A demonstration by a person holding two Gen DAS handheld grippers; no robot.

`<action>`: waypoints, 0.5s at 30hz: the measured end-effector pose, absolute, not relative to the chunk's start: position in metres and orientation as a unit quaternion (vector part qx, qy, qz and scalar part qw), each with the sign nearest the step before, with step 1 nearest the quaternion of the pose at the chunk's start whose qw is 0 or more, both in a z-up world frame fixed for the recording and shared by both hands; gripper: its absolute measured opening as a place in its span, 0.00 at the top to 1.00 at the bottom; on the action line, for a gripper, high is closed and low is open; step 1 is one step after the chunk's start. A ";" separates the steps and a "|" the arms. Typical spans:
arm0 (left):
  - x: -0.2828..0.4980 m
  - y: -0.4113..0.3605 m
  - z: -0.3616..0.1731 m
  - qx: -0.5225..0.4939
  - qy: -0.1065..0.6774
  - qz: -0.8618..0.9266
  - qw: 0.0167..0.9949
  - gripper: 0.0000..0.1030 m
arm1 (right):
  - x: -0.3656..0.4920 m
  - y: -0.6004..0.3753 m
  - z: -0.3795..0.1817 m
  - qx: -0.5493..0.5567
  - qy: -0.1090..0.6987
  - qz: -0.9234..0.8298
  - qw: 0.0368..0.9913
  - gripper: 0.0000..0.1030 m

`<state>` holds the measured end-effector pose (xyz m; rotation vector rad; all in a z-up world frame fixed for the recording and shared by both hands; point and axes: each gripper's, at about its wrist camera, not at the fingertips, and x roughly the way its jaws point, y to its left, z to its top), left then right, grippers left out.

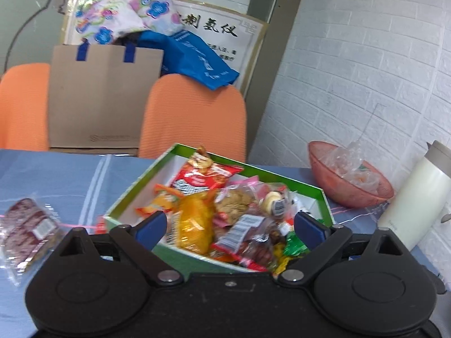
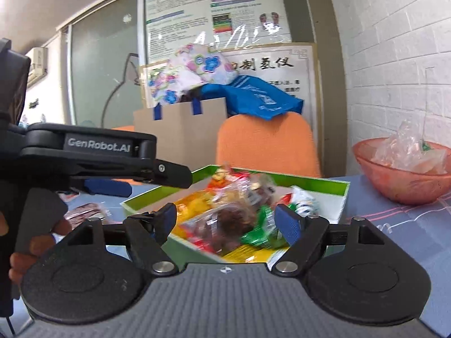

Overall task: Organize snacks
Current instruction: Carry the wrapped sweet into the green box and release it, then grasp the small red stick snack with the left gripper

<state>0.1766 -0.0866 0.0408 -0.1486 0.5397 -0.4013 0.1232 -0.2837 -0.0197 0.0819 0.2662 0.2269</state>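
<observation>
A green-rimmed box (image 1: 132, 188) with white inner walls sits on the blue tablecloth, heaped with snack packets: a red chip bag (image 1: 201, 178), a yellow packet (image 1: 194, 222), and clear packs of brown snacks (image 1: 253, 242). My left gripper (image 1: 229, 226) is open and empty, held just above the box's near side. My right gripper (image 2: 227, 222) is open and empty above the same box (image 2: 342, 197), with a clear pack of brown snacks (image 2: 228, 222) lying between its fingers. The left gripper also shows from the side at the left of the right wrist view (image 2: 108, 186). One clear pack of dark snacks (image 1: 26, 228) lies on the cloth left of the box.
A pink bowl (image 1: 363, 194) holding clear wrappers stands right of the box, beside a white thermos (image 1: 414, 197). Two orange chairs (image 1: 194, 115) stand behind the table with a brown paper bag (image 1: 101, 98), a blue bag and floral cloth. A white brick wall is at the right.
</observation>
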 end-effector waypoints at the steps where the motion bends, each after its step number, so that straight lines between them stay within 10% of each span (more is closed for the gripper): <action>1: 0.173 -0.082 0.041 -0.074 0.263 -0.192 0.942 0.00 | 0.121 -0.279 -0.019 0.040 0.134 0.117 0.983 0.00; 15: 0.164 0.007 0.032 -0.098 0.257 -0.117 0.954 0.00 | 0.110 -0.214 -0.023 -0.004 0.173 0.182 0.968 0.00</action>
